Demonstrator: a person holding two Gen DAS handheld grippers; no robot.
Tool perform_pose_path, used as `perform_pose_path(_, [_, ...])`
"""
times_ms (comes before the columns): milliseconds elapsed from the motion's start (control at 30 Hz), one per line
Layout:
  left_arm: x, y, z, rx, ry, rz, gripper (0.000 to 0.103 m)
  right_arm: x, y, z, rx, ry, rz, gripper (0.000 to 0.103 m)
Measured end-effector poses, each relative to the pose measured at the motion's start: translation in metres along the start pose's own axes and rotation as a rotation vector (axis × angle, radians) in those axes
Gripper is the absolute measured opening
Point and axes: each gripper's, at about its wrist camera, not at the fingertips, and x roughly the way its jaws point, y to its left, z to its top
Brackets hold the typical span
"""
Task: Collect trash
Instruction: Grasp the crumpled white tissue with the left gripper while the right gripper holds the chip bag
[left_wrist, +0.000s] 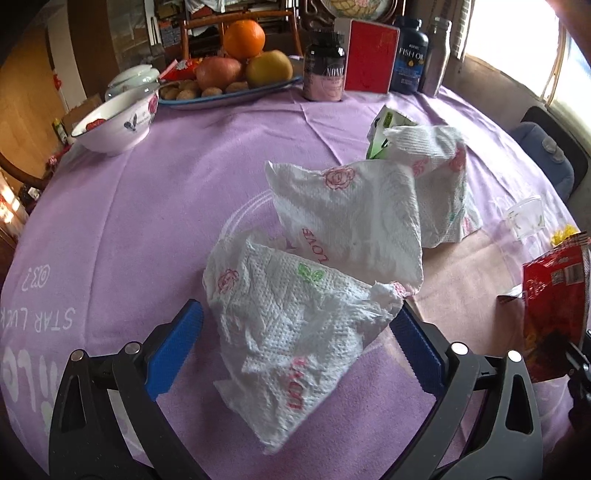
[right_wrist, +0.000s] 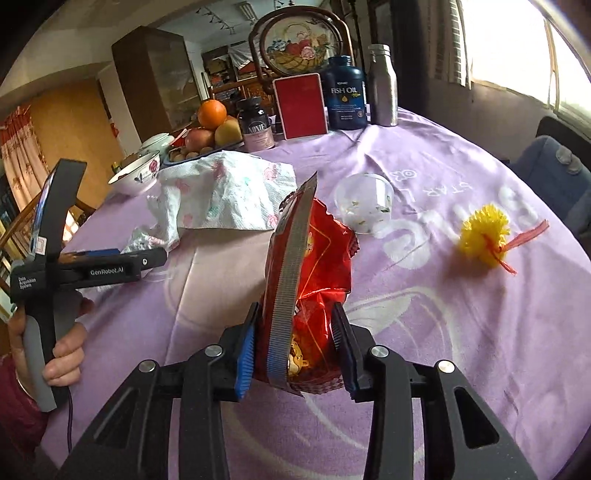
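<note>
Purple tablecloth (left_wrist: 147, 206) is filling the left wrist view, cluttered dining room behind. We are hovering the left gripper (left_wrist: 295, 350) with its jaws spread wide, straddling the nearest paper towel (left_wrist: 291, 317); neither blue pad looks to be pressing it, so we are judging this as lined up for a pinch, not yet a grab. More crumpled towels (left_wrist: 354, 214) are lying just ahead of the jaws, with a green carton (left_wrist: 384, 125) behind them. Far ahead-left, a bowl (left_wrist: 114, 125) is sitting beside a fruit tray (left_wrist: 229, 96) holding an orange, apples and nuts; we cannot tell what the bowl holds.

Right wrist view: we are gripping the red snack bag (right_wrist: 317, 266) in the right gripper (right_wrist: 295, 350), jaws narrowed onto its lower part, open mouth up — probably so it can take the trash. Ahead-right of the jaws, a clear plastic cup (right_wrist: 364, 206) is holding a few scraps. Further right, a yellow pompom (right_wrist: 484, 240) is lying on the cloth. Bottles and a red box are standing at the far edge, likely not trash.
</note>
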Motion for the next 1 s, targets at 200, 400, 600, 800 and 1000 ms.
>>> perform_pose_path(200, [-0.001, 0.011, 0.003, -0.03, 0.018, -0.072, 0.05, 0.001, 0.004, 0.002, -0.016, 0.001, -0.013, 0.058])
perform_pose_path(400, [-0.034, 0.005, 0.001, -0.013, -0.066, -0.108, 0.029, 0.001, 0.004, 0.002, -0.017, -0.004, -0.019, 0.067])
perform_pose_path(600, [-0.064, -0.011, -0.005, 0.043, -0.166, -0.102, 0.026, 0.002, 0.003, 0.002, -0.014, 0.004, -0.002, 0.064])
perform_pose_path(800, [-0.077, -0.024, -0.01, 0.088, -0.211, -0.11, 0.026, 0.001, 0.001, 0.0, -0.004, -0.002, 0.03, 0.025])
perform_pose_path(1000, [-0.066, 0.002, 0.003, 0.011, -0.192, -0.079, 0.03, 0.003, 0.003, 0.001, -0.006, 0.005, 0.028, 0.026])
